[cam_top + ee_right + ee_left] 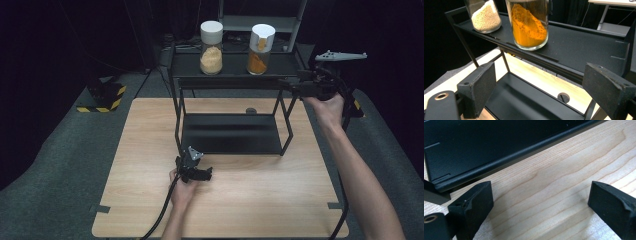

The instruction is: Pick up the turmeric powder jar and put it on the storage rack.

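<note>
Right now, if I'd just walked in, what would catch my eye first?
Probably the two white-lidded glass jars on the top shelf of the black rack: the jar of orange powder at the right and the jar of pale beige grains left of it. Next, the right gripper, jaws open, reaches toward that shelf's right end, while the left gripper, also open, sits low over the wooden table.

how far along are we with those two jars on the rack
Barely started. Both jars, the orange-powder jar and the pale-granule jar, stand on the rack's top shelf, untouched. The right hand-held gripper hovers open at the shelf's end; the left hand-held gripper rests open on the table.
</note>
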